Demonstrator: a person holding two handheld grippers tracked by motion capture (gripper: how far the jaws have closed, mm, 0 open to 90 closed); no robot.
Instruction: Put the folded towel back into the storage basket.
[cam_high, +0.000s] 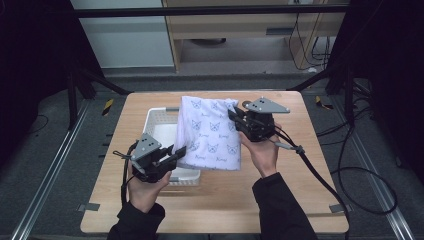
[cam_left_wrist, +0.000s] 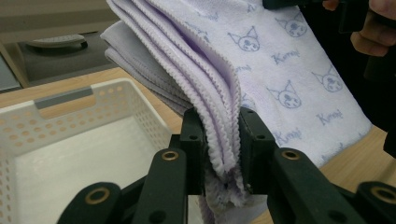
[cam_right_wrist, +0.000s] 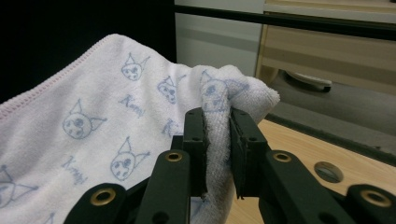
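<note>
A folded lavender towel (cam_high: 210, 132) printed with small blue cat faces hangs in the air between both grippers, partly over a white perforated basket (cam_high: 160, 117). My left gripper (cam_high: 176, 151) is shut on the towel's near left corner; in the left gripper view the stacked folded edges of the towel (cam_left_wrist: 224, 135) are pinched between the jaws. My right gripper (cam_high: 233, 114) is shut on the far right corner, where the towel (cam_right_wrist: 217, 126) bunches between its jaws.
The basket (cam_left_wrist: 70, 140) sits on the wooden table (cam_high: 300, 165), left of centre, with nothing inside that I can see. A round hole (cam_right_wrist: 329, 171) is in the tabletop near the right gripper. Cables trail off the table's right side.
</note>
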